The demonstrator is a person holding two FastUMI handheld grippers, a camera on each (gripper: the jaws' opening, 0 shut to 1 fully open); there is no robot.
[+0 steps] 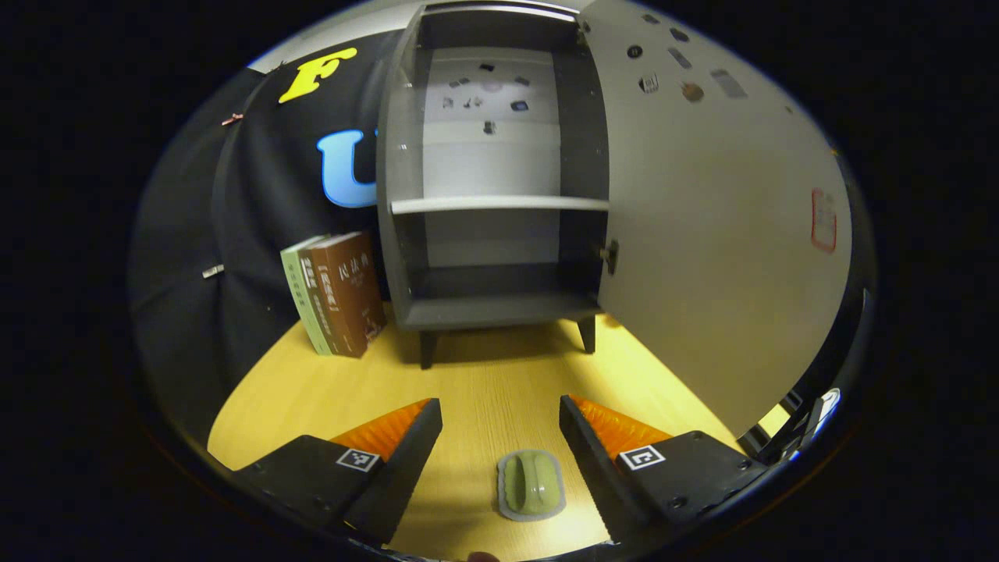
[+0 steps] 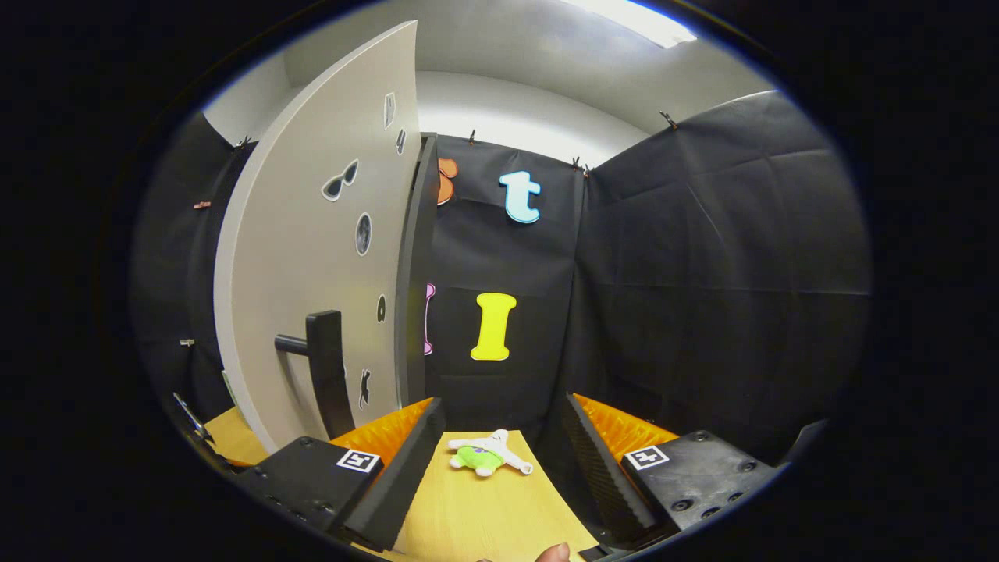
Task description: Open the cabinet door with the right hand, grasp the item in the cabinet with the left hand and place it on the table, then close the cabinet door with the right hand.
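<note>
We count one green item (image 1: pixel 531 484) on the table (image 1: pixel 484 382), two books (image 1: pixel 339 293), both grippers' (image 1: pixel 499 437) (image 2: pixel 499 441) jaws apart

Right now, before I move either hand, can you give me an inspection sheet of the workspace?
Surface: yellow wooden table, bare in front of the cabinet.
Job's things: cabinet with its door swung wide open, shelves bare; green item lying on the table between the left gripper's jaws, not touched by them; door handle free.
Clutter: books standing beside the cabinet; small plush toy on the table ahead of the right gripper.
Grippers: both open, both holding nothing.
Cables: nothing seen.
Surroundings: black cloth booth wall.
</note>
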